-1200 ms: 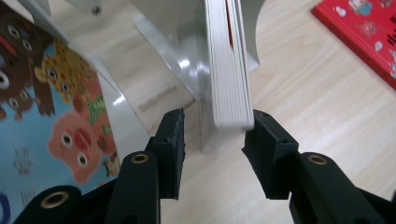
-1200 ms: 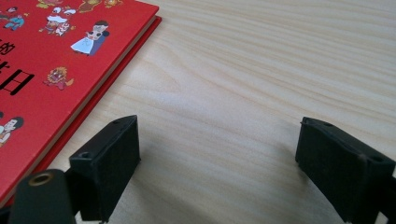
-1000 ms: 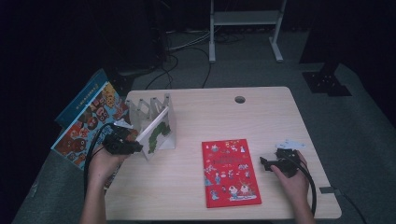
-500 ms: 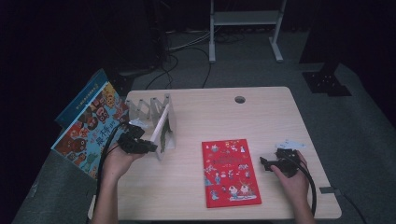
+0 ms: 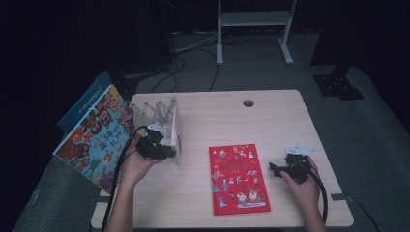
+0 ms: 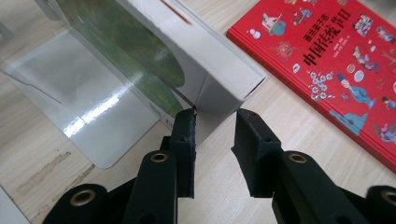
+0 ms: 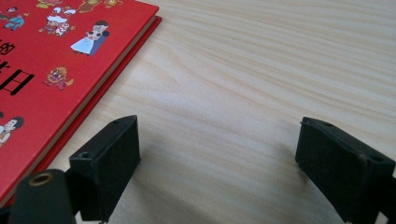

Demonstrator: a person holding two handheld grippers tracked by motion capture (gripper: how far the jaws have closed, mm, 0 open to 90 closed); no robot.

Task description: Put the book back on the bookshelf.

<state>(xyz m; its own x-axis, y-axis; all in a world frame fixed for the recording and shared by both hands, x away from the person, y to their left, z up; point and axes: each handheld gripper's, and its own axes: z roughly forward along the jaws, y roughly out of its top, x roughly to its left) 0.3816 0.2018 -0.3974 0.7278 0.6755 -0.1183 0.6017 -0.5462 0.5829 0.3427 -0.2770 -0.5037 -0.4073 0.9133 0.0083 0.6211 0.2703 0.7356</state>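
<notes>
On the pale wood-grain table (image 5: pixel 270 116), our left gripper (image 6: pixel 214 122) stands slightly parted around the white book's (image 6: pixel 205 70) lower spine corner at the rack (image 5: pixel 150 112). The glossy red book (image 5: pixel 238 177) reads "中国传统节日". Our right gripper (image 7: pixel 217 149) rests spread wide, holding nothing.

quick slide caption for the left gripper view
Left gripper, jaws apart, at the corner of a white book beside a red book.
</notes>
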